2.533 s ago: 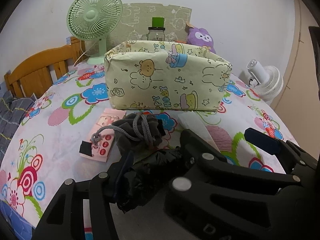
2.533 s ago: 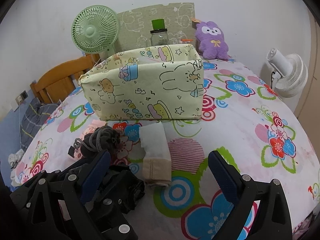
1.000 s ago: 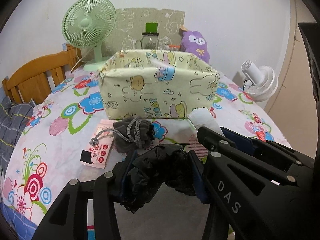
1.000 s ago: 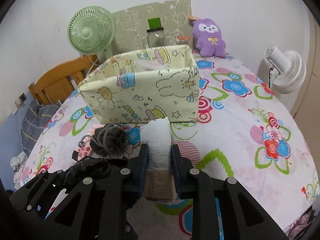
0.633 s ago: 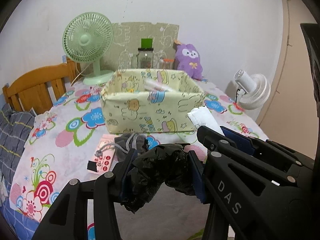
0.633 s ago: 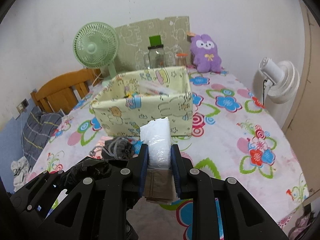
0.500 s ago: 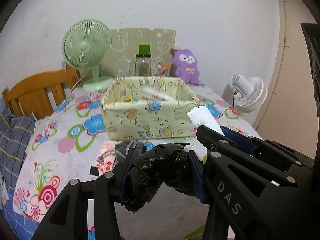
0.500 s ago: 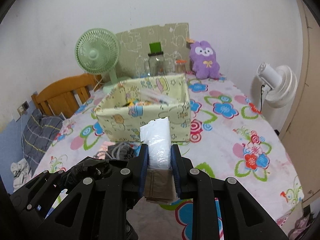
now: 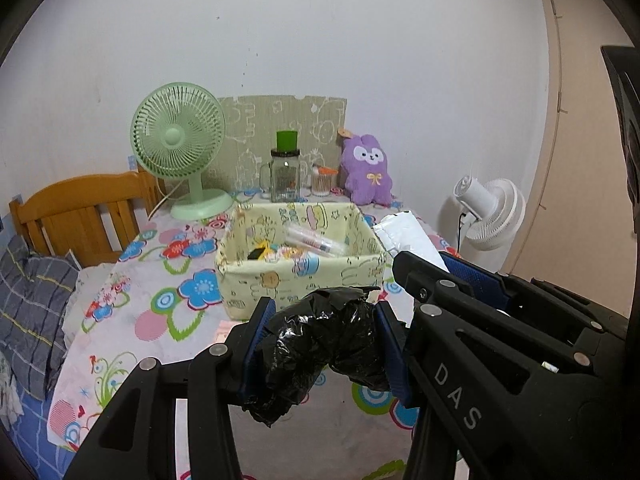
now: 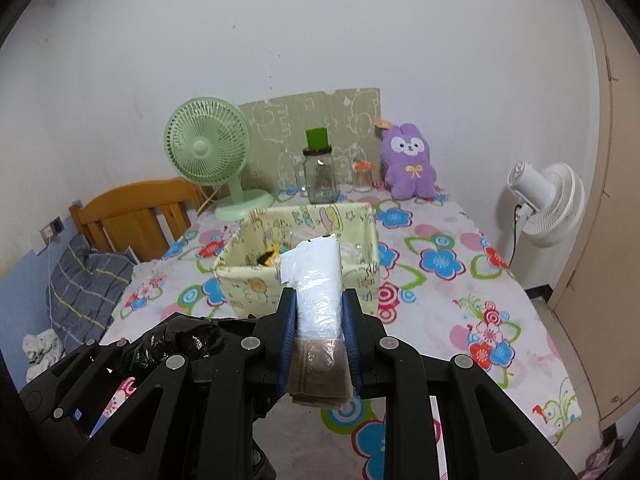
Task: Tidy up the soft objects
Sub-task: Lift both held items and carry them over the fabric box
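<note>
The left gripper (image 9: 320, 334) was clamped on a black bag (image 9: 316, 344), the right gripper (image 10: 319, 320) on a white packet (image 10: 318, 292), above the fabric box (image 9: 298, 276).

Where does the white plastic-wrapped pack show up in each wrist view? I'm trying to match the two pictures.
Left wrist view: the white plastic-wrapped pack pokes up at right of centre, above the right gripper and beside the fabric box.
Right wrist view: the pack stands at centre, clamped between the right gripper's blue fingers.
Shared landmark: the purple plush rabbit against the back wall.
</note>
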Motion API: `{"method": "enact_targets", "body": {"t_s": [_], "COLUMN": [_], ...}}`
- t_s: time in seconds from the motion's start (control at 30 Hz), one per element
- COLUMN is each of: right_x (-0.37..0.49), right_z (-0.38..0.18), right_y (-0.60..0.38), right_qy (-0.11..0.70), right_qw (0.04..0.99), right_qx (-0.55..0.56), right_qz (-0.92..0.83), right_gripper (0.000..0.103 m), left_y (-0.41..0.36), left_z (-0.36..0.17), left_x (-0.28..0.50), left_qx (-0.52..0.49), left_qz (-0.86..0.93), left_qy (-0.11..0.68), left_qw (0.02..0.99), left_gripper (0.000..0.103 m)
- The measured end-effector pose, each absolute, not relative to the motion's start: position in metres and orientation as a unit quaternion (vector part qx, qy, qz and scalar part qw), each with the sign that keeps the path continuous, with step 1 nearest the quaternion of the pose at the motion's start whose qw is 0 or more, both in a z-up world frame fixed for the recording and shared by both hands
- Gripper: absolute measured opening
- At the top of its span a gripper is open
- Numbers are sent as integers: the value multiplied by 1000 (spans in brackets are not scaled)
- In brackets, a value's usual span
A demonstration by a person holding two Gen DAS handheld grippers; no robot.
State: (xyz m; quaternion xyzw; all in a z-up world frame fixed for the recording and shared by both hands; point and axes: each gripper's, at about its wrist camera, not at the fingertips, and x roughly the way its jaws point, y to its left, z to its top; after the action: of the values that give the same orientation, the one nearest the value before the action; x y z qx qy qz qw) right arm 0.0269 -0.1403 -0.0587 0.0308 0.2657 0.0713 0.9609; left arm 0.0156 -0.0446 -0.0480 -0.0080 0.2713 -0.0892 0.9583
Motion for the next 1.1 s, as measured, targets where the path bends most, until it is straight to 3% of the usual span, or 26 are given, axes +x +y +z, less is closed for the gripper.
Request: {"method": "enact_targets", "body": {"t_s": [1.1], "right_x": [83], "right_z": [-41], "right_y": [-130], "right_qy": [264], "right_qw": [962], "right_qx": [26], "right_qz": [74], "right_gripper": [26], "left_y": [-37], "left_z": [-33], "left_x": [66], "left_qx": [-11], "left_qz": [-86], "left_qy": [269], "left_qw": [959], "left_gripper": [52]}}
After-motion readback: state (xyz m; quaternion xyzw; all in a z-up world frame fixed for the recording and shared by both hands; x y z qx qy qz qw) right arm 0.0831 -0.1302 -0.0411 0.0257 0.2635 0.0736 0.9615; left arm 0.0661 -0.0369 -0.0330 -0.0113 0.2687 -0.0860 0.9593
